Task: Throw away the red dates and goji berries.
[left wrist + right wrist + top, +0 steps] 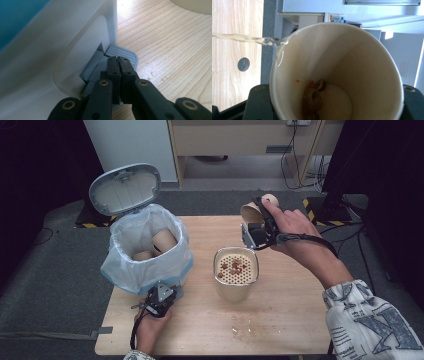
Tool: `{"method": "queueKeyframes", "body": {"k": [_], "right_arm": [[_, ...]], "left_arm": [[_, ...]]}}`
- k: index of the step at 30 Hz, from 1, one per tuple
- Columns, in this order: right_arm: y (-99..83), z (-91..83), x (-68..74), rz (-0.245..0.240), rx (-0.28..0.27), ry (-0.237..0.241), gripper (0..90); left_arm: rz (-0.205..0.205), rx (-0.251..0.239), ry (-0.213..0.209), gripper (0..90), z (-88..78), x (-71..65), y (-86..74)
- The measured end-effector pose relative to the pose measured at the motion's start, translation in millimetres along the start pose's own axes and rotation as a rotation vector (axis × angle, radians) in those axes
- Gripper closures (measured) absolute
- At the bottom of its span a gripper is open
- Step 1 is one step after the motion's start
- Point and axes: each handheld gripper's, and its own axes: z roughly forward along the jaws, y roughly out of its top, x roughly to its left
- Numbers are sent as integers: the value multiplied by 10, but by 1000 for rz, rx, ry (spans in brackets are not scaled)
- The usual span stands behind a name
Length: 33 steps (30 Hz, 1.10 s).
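the right gripper (255,227) is held above the far right part of the table (295,320) and grips a paper cup (251,213). its jaws are closed on the cup wall. in the right gripper view the cup (352,75) sits between the two black jaws, which show at the lower left and lower right corners, one on each side of the cup body. the cup is tipped over, mouth toward the camera. a thin stream of clear liquid (249,39) runs off the rim at the upper left. brown and orange scraps (313,96) cling to the inner wall near the bottom.

just below and in front of the cup stands a strainer bin (236,274), a beige container with a perforated top. a few brown scraps lie on the perforated top. crumbs (245,325) lie on the table in front of it.

the left gripper (159,301) is at the near left part of the table, at the foot of the trash can (145,265). its jaws are fully closed, pad against pad, with nothing between them. in the left gripper view the closed tips rest on the grey pedal (123,53) at the base of the white can wall (62,50). the lid (125,187) stands open. the can holds a blue-white liner bag (120,270) with two used paper cups (164,240) inside.
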Motion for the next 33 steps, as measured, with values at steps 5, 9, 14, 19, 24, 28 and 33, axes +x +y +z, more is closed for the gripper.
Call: {"method": "queueKeyframes", "body": {"k": [5, 9, 14, 19, 24, 28, 33], "right_arm": [[5, -7, -21, -5, -1, -7, 338], [24, -10, -5, -29, 0, -4, 338], [21, -1, 24, -50, 7, -2, 338], [16, 0, 27, -57, 8, -5, 338], [21, -5, 34, -83, 13, -7, 338], [26, 0, 49, -93, 19, -5, 338], [20, 6, 39, -78, 13, -11, 337]], "left_arm": [[0, 0, 0, 874, 0, 0, 0], [0, 0, -1, 874, 0, 1, 0], [0, 1, -1, 874, 0, 1, 0], [-1, 0, -1, 874, 0, 1, 0], [0, 1, -1, 874, 0, 0, 1], [1, 1, -1, 874, 0, 1, 0], [0, 0, -1, 874, 0, 1, 0]]}}
